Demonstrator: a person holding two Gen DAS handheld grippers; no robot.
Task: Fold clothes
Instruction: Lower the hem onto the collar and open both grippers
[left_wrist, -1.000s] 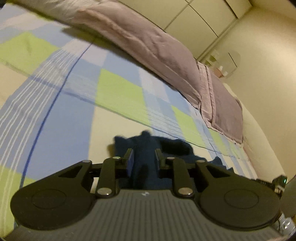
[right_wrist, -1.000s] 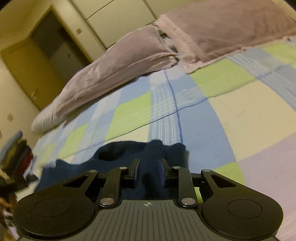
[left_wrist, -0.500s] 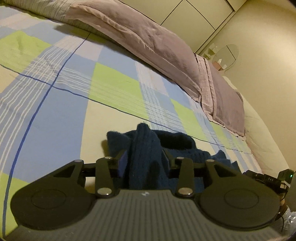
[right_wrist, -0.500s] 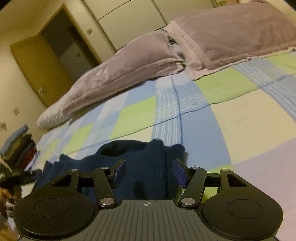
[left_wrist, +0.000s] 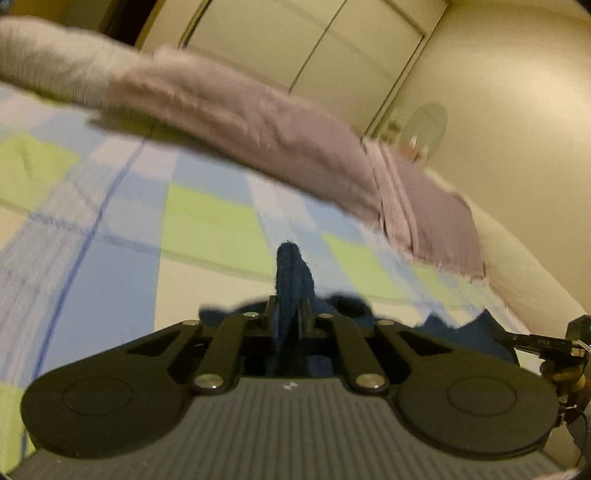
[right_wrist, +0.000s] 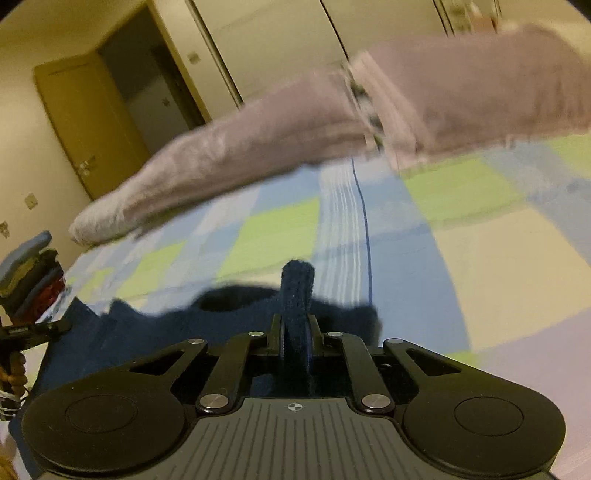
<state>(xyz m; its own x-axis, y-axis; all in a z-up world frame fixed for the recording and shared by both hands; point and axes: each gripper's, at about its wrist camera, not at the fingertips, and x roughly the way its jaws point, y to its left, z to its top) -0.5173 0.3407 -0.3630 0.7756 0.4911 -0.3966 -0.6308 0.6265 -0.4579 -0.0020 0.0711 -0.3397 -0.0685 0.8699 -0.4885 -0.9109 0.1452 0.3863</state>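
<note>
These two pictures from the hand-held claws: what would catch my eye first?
Probably the dark blue knitted garment on the checked bedspread: each claw has pinched up a ridge of it. The left gripper and the right gripper are both shut on that knit, at the bottom middle of each view. Behind, long mauve pillows lie across the head of the bed.

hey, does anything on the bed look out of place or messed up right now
Nothing looks damaged or spilled. The dark blue sweater lies rumpled rather than flat on the checked bedspread, which fits mid-fold: the left gripper and the right gripper each pinch a bunched ridge of it. Both views are motion-blurred.
</note>
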